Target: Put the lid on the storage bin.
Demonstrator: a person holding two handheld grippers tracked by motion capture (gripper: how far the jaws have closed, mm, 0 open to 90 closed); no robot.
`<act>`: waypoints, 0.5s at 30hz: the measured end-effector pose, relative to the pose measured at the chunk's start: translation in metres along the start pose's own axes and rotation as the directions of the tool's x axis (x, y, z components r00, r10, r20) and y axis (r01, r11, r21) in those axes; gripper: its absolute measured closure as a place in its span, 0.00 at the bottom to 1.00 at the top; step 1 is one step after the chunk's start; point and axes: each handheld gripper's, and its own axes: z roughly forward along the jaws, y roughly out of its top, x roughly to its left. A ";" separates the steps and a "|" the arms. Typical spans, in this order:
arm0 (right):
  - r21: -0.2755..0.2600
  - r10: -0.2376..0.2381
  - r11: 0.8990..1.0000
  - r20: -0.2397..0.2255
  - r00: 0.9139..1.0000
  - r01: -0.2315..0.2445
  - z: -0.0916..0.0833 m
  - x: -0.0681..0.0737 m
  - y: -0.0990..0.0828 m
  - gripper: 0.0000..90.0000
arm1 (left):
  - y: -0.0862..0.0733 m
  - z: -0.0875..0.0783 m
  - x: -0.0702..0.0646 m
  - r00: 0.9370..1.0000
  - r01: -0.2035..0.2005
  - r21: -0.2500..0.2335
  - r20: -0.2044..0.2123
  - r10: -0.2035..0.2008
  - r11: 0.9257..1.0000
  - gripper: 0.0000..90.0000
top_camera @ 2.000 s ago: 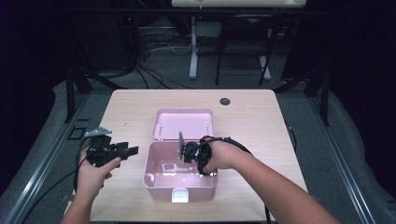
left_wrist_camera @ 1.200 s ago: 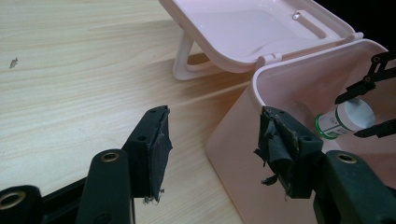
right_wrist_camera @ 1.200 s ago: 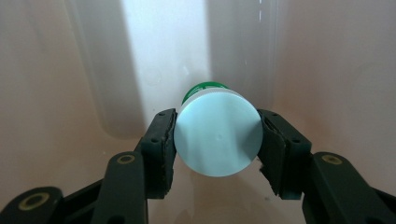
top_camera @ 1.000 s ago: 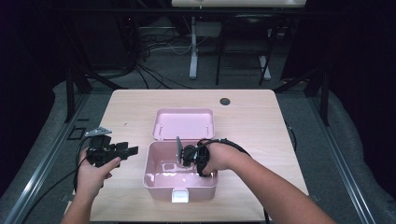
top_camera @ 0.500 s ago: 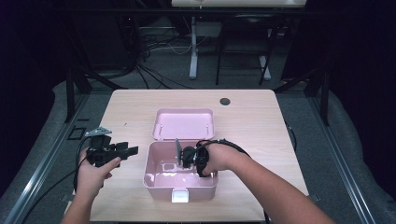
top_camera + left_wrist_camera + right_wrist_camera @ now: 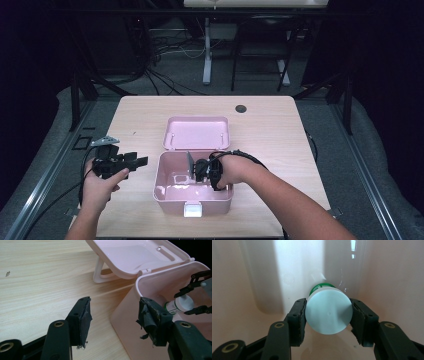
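Bottle [image 6: 328, 313] body hidden behind its own white cap.

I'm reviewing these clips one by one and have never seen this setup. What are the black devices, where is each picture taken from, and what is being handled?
A person holds a two-jaw hand tool in each hand; there is no robot arm. The high view looks down on a wooden table with an open pink box, its lid lying flat behind it. The other two pictures come from cameras riding on the tools. The right gripper reaches inside the box, its pads closed on the white cap of a green-labelled bottle. The left gripper waits open beside the box, holding nothing.
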 end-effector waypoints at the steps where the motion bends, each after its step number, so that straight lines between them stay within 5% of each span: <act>1: 0.000 0.001 1.000 -0.002 1.000 -0.001 0.001 0.000 0.000 0.56 | 0.000 0.000 0.000 1.000 0.000 0.000 0.000 0.000 1.000 0.48; 15: 0.014 0.006 1.000 -0.006 1.000 -0.006 0.007 -0.003 0.002 0.55 | 0.000 0.000 0.001 1.000 0.003 0.001 0.000 -0.003 1.000 0.48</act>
